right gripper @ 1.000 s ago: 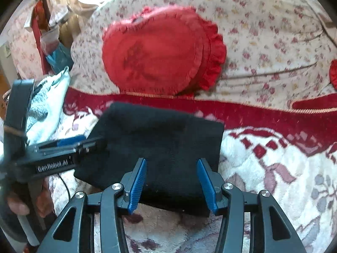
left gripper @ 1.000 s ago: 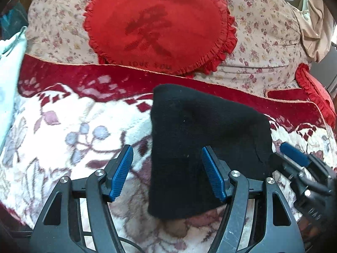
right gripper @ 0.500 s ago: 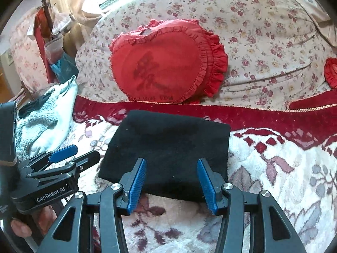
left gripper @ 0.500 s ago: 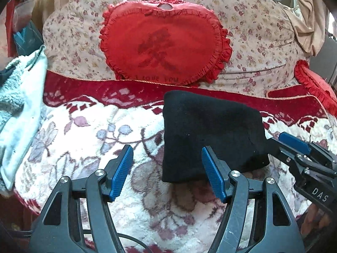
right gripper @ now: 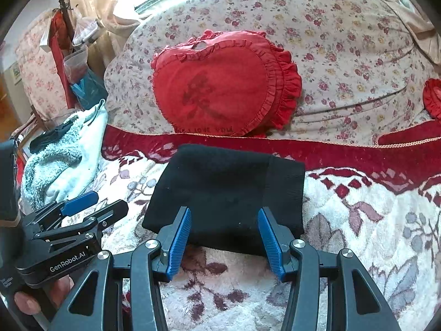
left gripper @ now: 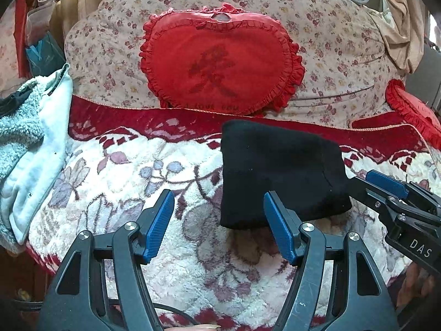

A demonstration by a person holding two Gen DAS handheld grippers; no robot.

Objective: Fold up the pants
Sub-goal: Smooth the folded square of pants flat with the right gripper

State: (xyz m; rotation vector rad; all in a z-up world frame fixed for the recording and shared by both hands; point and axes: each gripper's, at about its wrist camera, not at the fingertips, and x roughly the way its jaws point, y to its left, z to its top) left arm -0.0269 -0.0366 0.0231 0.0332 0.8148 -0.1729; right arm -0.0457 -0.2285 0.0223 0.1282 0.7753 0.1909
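**Folded pants on blanket**

Black pants (left gripper: 281,173) folded into a compact rectangle, lying on the floral blanket (left gripper: 132,182) below the red heart pillow (left gripper: 220,66). Left claw (left gripper: 219,226) spread, empty. Right claw (right gripper: 224,237) spread, empty, above pants' near edge.

Both hand-held grippers (left gripper: 219,226) (right gripper: 223,238) drawn back, up from folded black pants (left gripper: 278,171); pants appear smaller, farther off.

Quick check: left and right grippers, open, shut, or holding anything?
Left gripper: open, empty.
Right gripper: open, empty; folded black pants lie free.
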